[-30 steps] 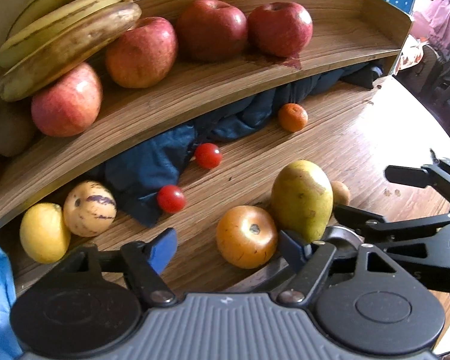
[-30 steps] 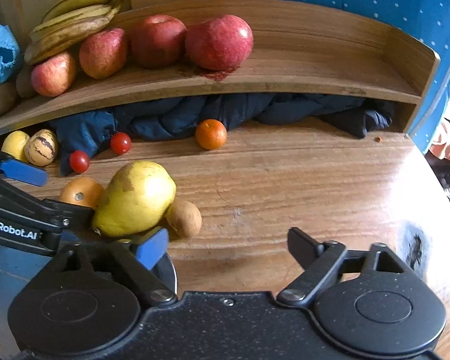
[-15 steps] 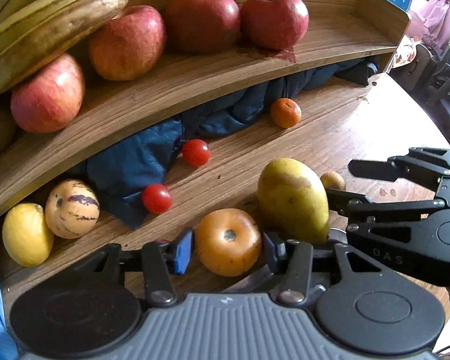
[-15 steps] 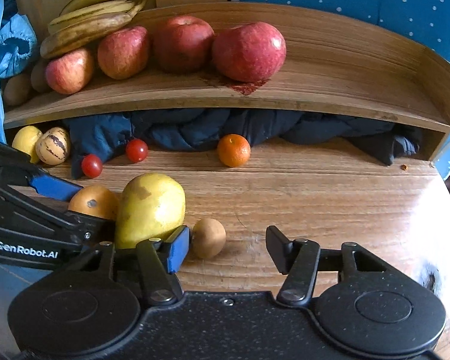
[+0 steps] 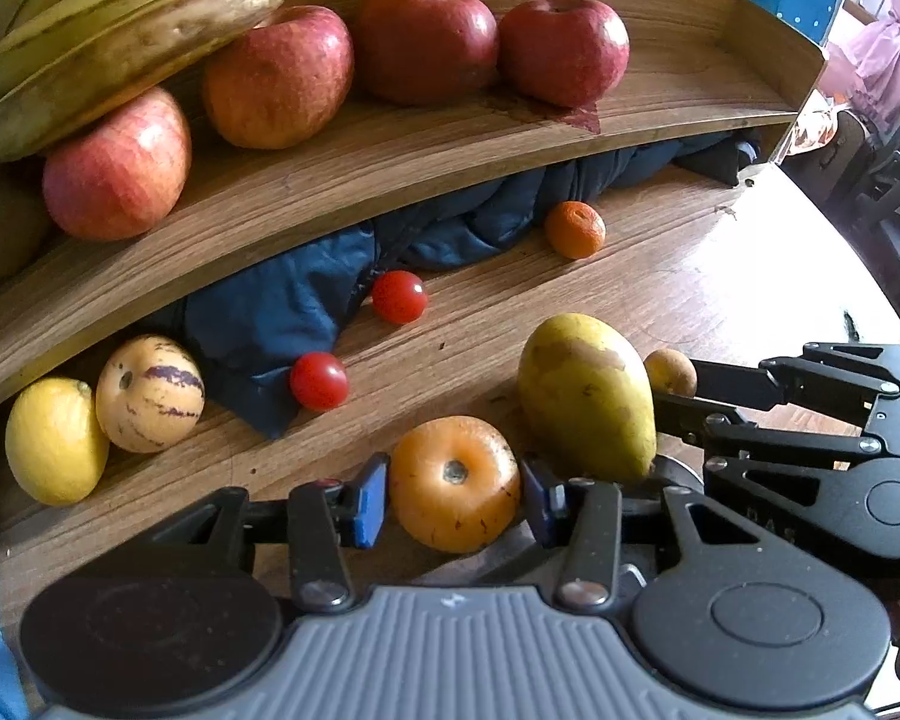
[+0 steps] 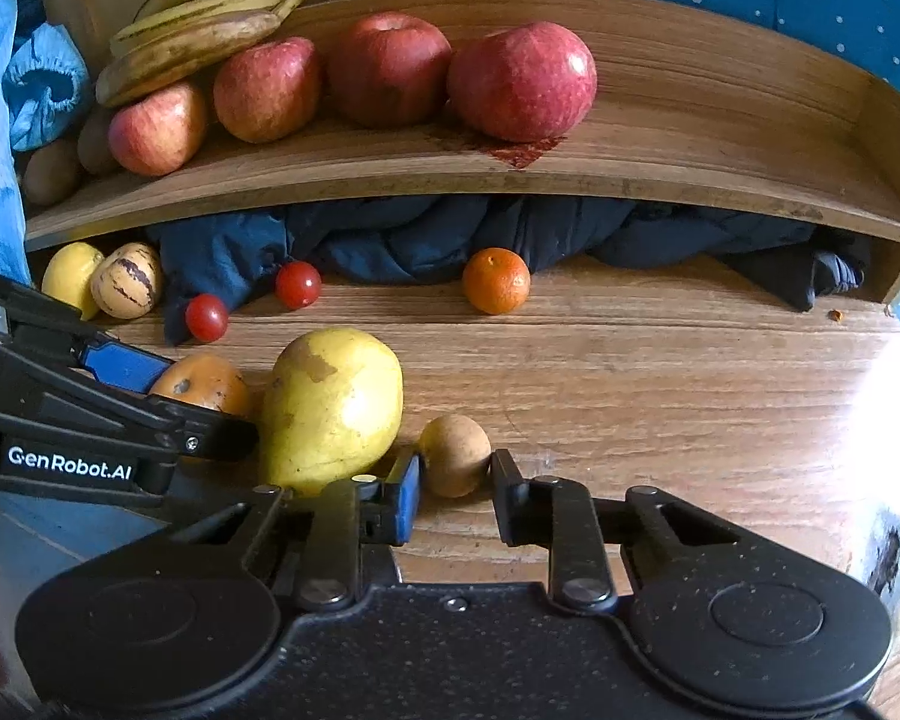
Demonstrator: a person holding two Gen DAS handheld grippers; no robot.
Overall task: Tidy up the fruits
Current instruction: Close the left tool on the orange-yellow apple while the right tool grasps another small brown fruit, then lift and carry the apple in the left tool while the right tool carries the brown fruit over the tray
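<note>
An orange round fruit [image 5: 453, 474] lies on the wooden table [image 5: 660, 276], and my left gripper [image 5: 453, 501] is shut on it, one blue pad against each side. Right beside it stands a big yellow-green pear-shaped fruit [image 5: 585, 396]. Behind that pear sits a small brown round fruit [image 6: 455, 453], with my right gripper [image 6: 453, 483] shut on it low on both sides. In the left wrist view the right gripper's fingers [image 5: 726, 381] reach in from the right toward the small brown fruit [image 5: 669, 369]. The two grippers flank the pear [image 6: 330, 405].
A curved wooden shelf [image 6: 690, 180] holds several red apples [image 6: 522, 81] and bananas [image 6: 192, 42]. Under it lies dark blue cloth [image 6: 390, 240]. On the table are a mandarin [image 6: 496, 281], two cherry tomatoes [image 6: 297, 284], a lemon [image 5: 54, 441] and a striped pale fruit [image 5: 150, 393].
Both grippers' jaws have closed in: the left onto the orange round fruit, the right, shifted slightly forward, onto the small brown fruit. The fruits have stayed in place.
</note>
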